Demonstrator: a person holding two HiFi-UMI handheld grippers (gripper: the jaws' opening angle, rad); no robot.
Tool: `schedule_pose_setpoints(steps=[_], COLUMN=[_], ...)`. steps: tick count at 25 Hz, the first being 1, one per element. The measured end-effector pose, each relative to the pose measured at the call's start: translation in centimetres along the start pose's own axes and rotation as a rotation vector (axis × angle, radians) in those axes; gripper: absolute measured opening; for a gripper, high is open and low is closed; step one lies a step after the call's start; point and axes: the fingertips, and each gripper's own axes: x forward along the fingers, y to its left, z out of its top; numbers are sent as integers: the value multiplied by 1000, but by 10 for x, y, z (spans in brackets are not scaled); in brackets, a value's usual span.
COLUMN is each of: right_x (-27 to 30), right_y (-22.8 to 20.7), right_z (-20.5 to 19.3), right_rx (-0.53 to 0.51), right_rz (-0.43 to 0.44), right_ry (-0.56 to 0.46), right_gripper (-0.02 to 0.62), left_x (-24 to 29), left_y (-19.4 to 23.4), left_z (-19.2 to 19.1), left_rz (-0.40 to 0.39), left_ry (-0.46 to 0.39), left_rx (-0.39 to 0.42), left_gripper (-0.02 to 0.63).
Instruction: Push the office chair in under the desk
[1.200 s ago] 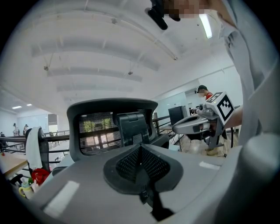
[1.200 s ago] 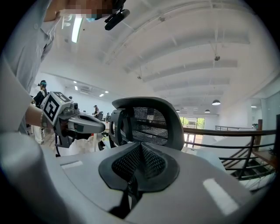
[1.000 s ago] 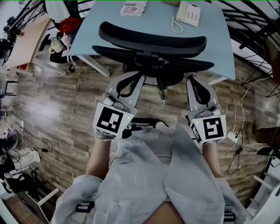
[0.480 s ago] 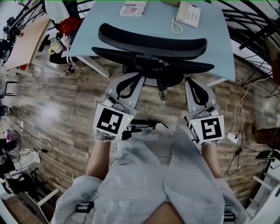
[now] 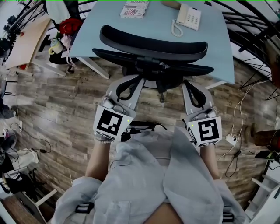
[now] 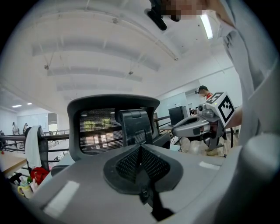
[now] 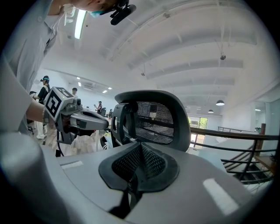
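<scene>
Left gripper [image 5: 131, 84] jaws pressed together, nothing between them, tips at the lower back edge of the office chair [image 5: 153, 41]; its own view confirms the closed pads [image 6: 140, 154] pointing at the mesh backrest [image 6: 98, 131]. Right gripper [image 5: 188, 85] same: closed, empty [image 7: 140, 154], tips at the chair's back on the other side. Since a second ago the right gripper has edged inward toward the chair's middle and the left has barely moved; the chair hardly shifted against the desk [image 5: 210, 43]. Reads as the tail of the push, little travel left. The chair back sits over the desk's near edge, seat hidden below, probably mostly under already. On the light-blue desk top: a corded phone [image 5: 189, 16] and a printed box [image 5: 134, 8], well clear. Wood-plank floor [image 5: 52, 100], cables [image 5: 239, 107] and a power strip [image 5: 230, 139] to the right, a cluttered side table [image 5: 26, 41] to the left.
</scene>
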Motion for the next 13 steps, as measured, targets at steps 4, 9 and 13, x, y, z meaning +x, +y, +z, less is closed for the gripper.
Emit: schedule_pose_setpoints(steps=[4, 9, 13], right_x=[0, 1, 2], right_y=[4, 5, 6], right_z=[-2, -1, -2], right_rx=[-29, -37, -39], right_rz=[7, 13, 11], right_ry=[17, 13, 15], right_gripper=[8, 8, 8], left_x=[2, 0, 0], left_y=[1, 3, 4], left_z=[1, 2, -1], left_rz=[4, 10, 10], left_ry=[-38, -37, -37], left_rx=[39, 41, 36], left_gripper=[3, 3, 3])
